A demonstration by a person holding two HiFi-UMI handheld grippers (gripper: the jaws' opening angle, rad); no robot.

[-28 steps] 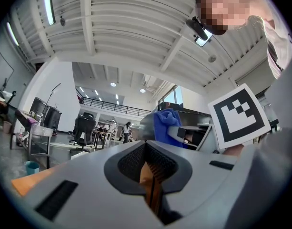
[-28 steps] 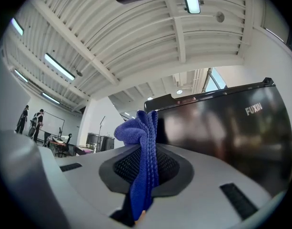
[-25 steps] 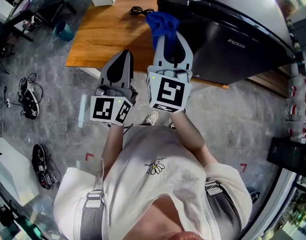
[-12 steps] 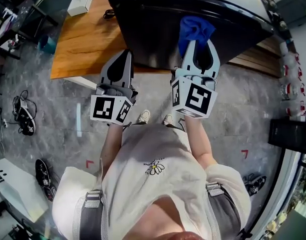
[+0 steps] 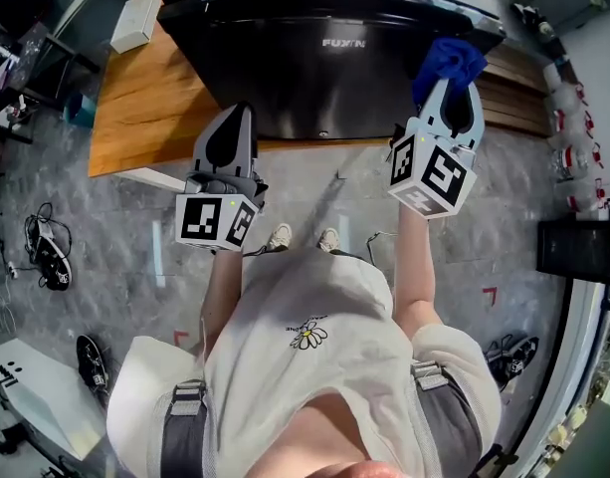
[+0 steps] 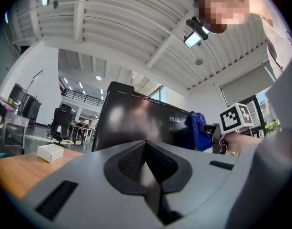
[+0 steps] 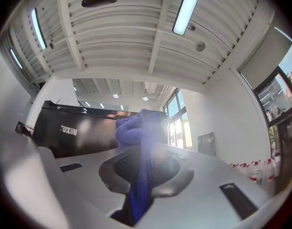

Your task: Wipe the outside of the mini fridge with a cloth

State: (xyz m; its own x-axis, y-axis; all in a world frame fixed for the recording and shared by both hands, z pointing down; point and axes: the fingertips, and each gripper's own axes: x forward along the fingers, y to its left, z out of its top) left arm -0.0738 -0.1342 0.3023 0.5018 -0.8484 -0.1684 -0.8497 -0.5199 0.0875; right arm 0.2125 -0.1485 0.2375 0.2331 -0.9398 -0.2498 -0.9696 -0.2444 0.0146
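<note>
One glossy black mini fridge (image 5: 314, 78) on a wooden worktop (image 5: 135, 118). Right gripper (image 5: 452, 93), at two o'clock, pinches one nubby blue cloth (image 5: 450, 60) (bunched up); left gripper (image 5: 233, 118) closed, empty.

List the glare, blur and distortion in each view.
Head view: the wide-angle lens bows the mini fridge and table edge. Left gripper view: pale reflections smear the fridge's glossy door; corners vignette dark. Right gripper view: the cloth, clamped in the right tool, is soft and hazed; the window behind is blown out.
</note>
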